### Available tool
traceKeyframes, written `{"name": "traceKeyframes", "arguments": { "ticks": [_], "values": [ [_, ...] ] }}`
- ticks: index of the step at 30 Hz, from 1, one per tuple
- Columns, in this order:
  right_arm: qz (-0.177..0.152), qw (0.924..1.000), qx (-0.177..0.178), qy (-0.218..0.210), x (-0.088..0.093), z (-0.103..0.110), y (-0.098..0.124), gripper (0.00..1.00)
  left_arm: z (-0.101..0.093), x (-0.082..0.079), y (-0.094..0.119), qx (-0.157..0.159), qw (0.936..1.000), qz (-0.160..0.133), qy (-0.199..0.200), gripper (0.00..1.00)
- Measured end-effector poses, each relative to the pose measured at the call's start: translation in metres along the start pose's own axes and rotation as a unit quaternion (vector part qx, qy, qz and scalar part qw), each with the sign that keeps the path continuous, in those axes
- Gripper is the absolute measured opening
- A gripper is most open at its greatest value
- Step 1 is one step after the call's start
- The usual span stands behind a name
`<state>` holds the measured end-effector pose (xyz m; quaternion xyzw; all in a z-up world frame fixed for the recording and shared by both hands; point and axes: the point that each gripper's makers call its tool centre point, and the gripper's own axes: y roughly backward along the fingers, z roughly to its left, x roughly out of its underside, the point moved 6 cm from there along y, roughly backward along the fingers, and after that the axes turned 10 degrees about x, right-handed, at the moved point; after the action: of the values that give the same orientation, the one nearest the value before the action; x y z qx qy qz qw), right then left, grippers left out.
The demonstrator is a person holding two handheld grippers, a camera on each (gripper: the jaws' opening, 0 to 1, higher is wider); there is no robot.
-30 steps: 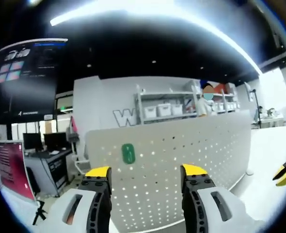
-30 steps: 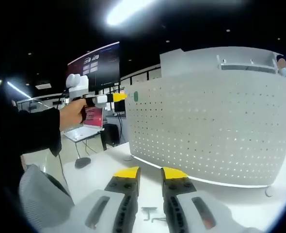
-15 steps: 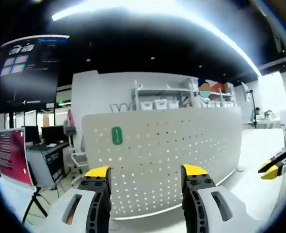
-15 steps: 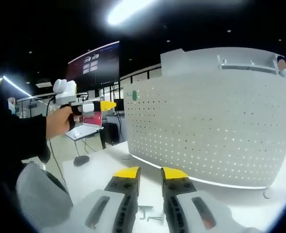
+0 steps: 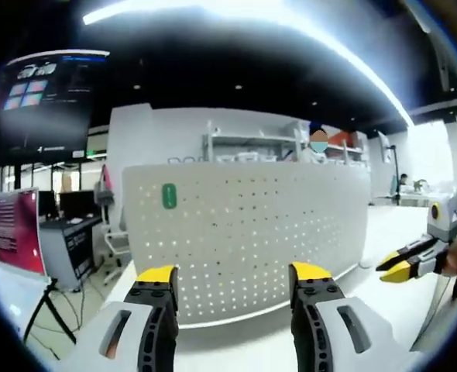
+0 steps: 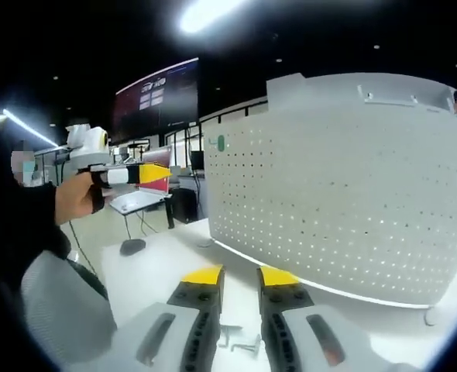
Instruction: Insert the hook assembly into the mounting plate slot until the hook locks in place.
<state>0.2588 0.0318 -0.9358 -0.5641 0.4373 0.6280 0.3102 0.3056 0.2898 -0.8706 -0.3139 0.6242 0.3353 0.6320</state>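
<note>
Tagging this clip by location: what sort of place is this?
Probably an indoor lab or workshop space: a white pegboard stands on a white table, shelving with bins lines the back wall, and a large dark display screen hangs overhead.

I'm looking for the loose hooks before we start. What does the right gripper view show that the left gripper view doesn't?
In the right gripper view, small metal hooks lie on the white table between its jaws, which stand apart. In the left gripper view, shelves stand behind the board. Both views share the white pegboard with its green tag.
</note>
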Motion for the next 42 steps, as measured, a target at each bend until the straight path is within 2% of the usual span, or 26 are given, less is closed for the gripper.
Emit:
{"name": "traceKeyframes", "arguments": {
  "ticks": [10, 15, 20, 31, 42],
  "values": [
    [0.048, 0.9969, -0.051, 0.034, 0.025, 0.015, -0.029, 0.15, -0.028, 0.018, 0.021, 0.017, 0.9997, 0.017, 0.006, 0.58],
    [0.081, 0.9919, -0.079, 0.057, 0.043, 0.023, -0.040, 0.15, -0.037, 0.023, 0.027, 0.022, 0.9995, 0.021, 0.007, 0.58],
    [0.119, 0.9842, -0.105, 0.080, 0.064, 0.024, -0.053, 0.15, -0.041, 0.027, 0.029, 0.024, 0.9993, 0.026, 0.012, 0.57],
    [0.175, 0.9655, -0.143, 0.129, 0.097, 0.027, -0.068, 0.15, -0.045, 0.031, 0.032, 0.019, 0.9992, 0.034, 0.012, 0.57],
    [0.195, 0.9452, -0.175, 0.194, 0.110, 0.032, -0.082, 0.15, -0.046, 0.034, 0.035, 0.011, 0.9989, 0.044, 0.016, 0.56]
  ]
}}
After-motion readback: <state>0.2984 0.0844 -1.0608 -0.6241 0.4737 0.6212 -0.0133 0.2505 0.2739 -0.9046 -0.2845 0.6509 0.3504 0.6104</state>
